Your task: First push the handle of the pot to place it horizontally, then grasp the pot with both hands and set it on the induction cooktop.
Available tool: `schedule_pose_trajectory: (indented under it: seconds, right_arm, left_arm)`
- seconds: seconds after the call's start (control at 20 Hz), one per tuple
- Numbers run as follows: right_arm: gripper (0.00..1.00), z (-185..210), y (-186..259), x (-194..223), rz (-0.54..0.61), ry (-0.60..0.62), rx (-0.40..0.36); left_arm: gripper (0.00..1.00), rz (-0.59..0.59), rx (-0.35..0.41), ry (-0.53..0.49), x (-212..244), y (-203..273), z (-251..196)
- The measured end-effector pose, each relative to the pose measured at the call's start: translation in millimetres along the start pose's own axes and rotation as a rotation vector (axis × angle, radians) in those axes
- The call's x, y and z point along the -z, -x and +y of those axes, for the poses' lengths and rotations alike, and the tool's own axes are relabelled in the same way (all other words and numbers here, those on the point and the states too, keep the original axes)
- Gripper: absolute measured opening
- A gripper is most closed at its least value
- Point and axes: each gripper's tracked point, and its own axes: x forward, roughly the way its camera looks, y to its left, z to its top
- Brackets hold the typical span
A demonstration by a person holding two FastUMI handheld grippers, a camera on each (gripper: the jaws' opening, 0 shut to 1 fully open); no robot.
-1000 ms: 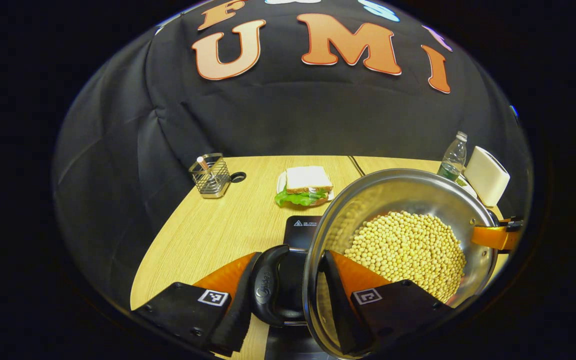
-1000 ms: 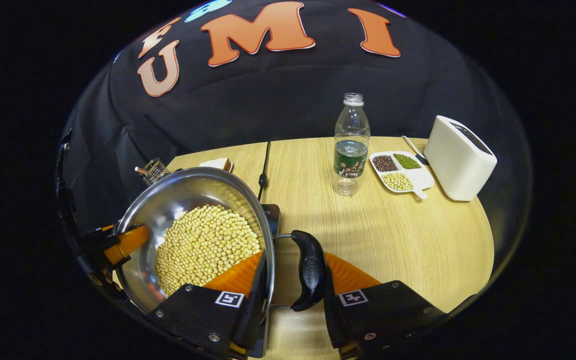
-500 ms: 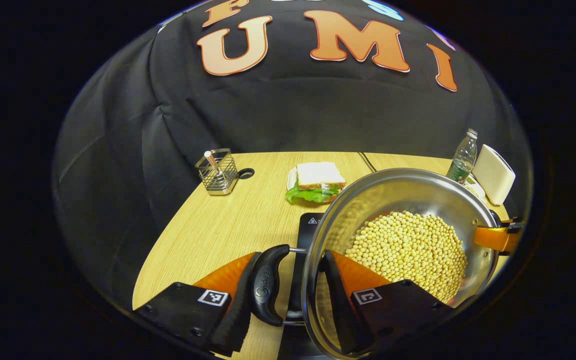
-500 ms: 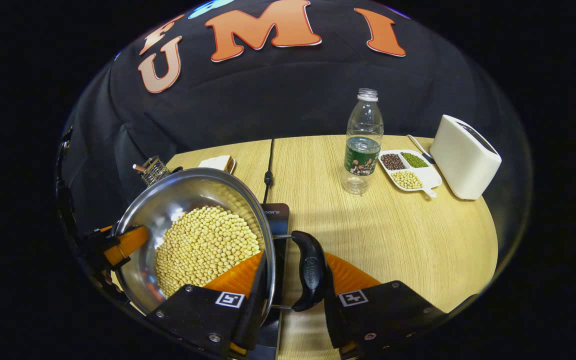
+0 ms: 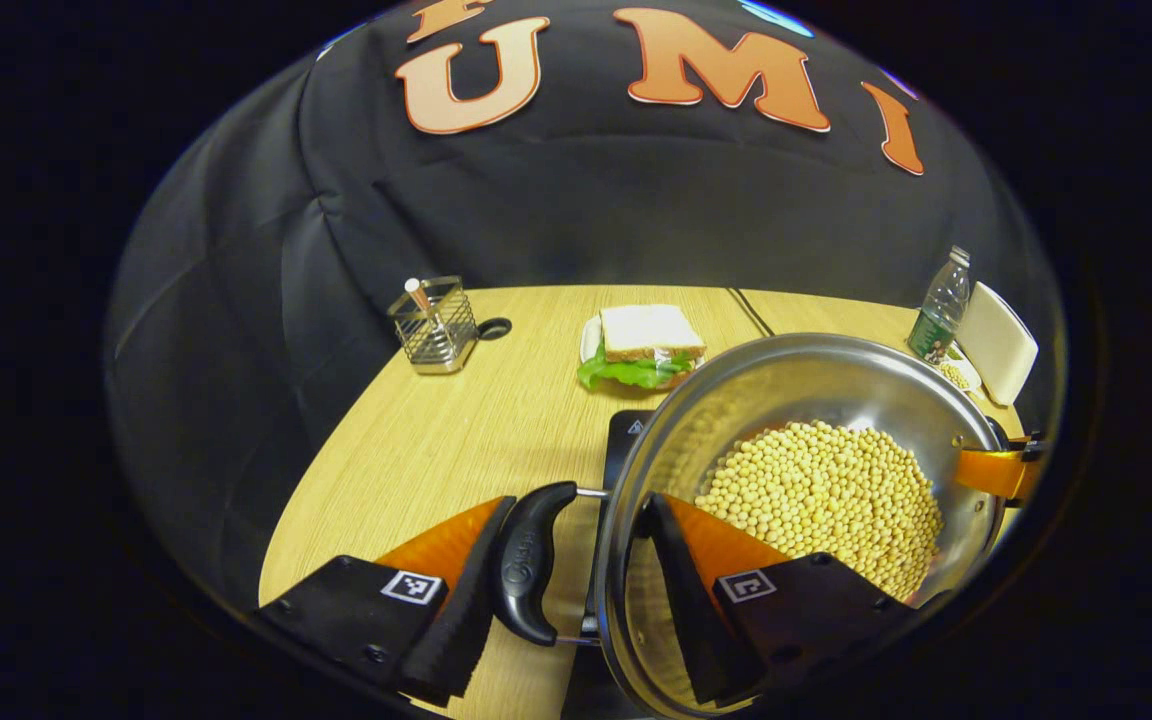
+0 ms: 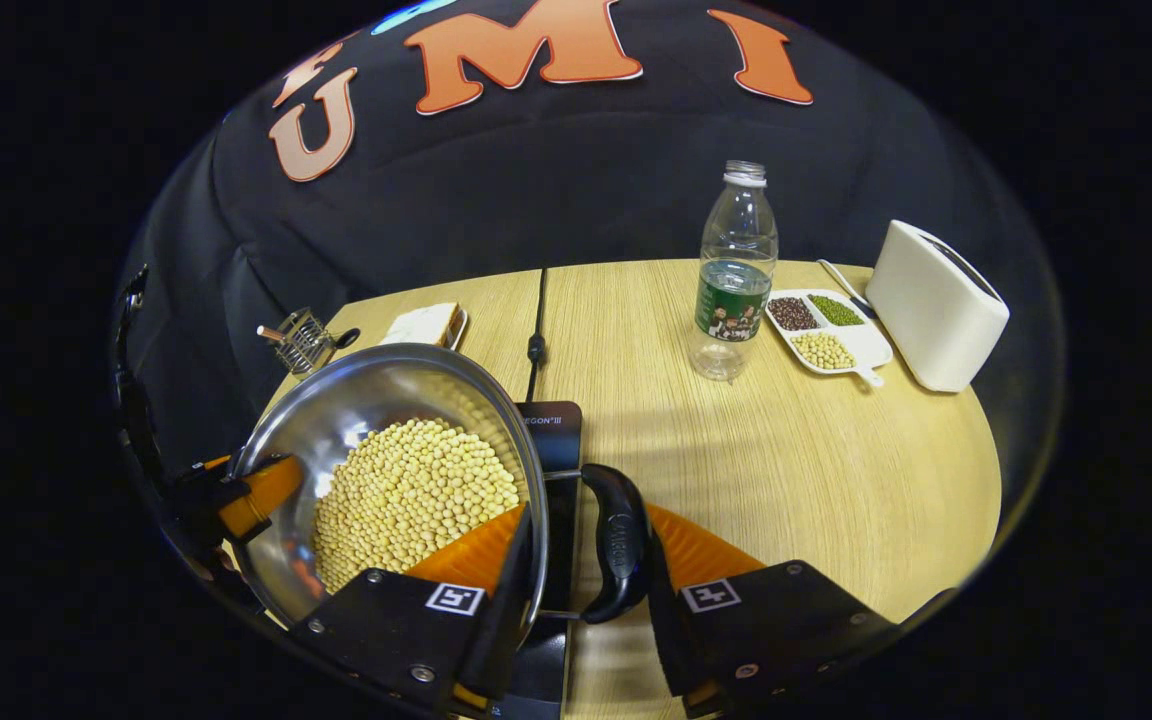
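1. Your pot (image 5: 816, 440), steel and loaded with yellow beans (image 5: 826, 500), hangs between your two grippers over the near edge of the table (image 6: 786, 480). It sits partly above the black induction cooktop (image 6: 558, 440), whose corner shows beside the rim in the right gripper view.

2. Your left gripper (image 5: 576, 590) straddles the near wall: one finger inside the pot, the other outside against the black side handle (image 5: 528, 560), closed on wall and handle together. Its handle lies level, so the pushing step looks done.

3. Your right gripper (image 6: 581, 590) does the same on the opposite side, clamped across the rim and the other handle (image 6: 618, 545). Your left gripper's orange finger also shows at the far rim in the right gripper view.

4. You are in the carry-and-set-down step. Whether the base has reached the glass, the views do not tell.

5. Next, centre the pot over the cooktop and lower both sides evenly. Keep it level, since the beans are heaped and a tilt would likely spill them. Let go only once the base rests flat.

6. Farther out stand a sandwich (image 5: 644, 345), a wire caddy (image 5: 433, 325), a water bottle (image 6: 733, 275), a divided dish of beans (image 6: 826, 335) and a white toaster (image 6: 936, 305), all well clear of your path.
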Motion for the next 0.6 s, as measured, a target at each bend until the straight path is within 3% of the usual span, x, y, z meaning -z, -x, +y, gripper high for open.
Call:
schedule_pose_trajectory:
  seconds: [0.1, 0.25, 0.3, 0.35, 0.5, 0.6]
  right_arm:
    - [0.62, 2.9, 3.7, -1.4, -0.005, 0.000, -0.034]
    - [0.70, -10.1, 23.0, -24.8, -0.108, 0.008, -0.028]
    - [0.72, -15.7, 35.4, -36.1, -0.161, 0.003, -0.021]
    - [0.77, -21.9, 48.6, -51.5, -0.229, -0.001, -0.013]
    - [0.79, -27.6, 100.8, -97.2, -0.436, 0.013, -0.050]
    - [0.80, -36.2, 135.8, -118.9, -0.548, 0.042, -0.048]
  left_arm:
    - [0.89, -0.018, -0.009, -0.006, -3.3, 1.6, 1.9]
    - [0.93, -0.073, -0.045, 0.024, -15.9, 9.6, 7.2]
    - [0.86, -0.121, -0.068, 0.046, -27.8, 16.1, 9.7]
    - [0.93, -0.182, -0.100, 0.065, -41.4, 23.2, 13.9]
    - [0.92, -0.372, -0.177, 0.084, -91.1, 59.5, 28.7]
    - [0.92, -0.479, -0.177, 0.101, -120.4, 90.8, 25.3]
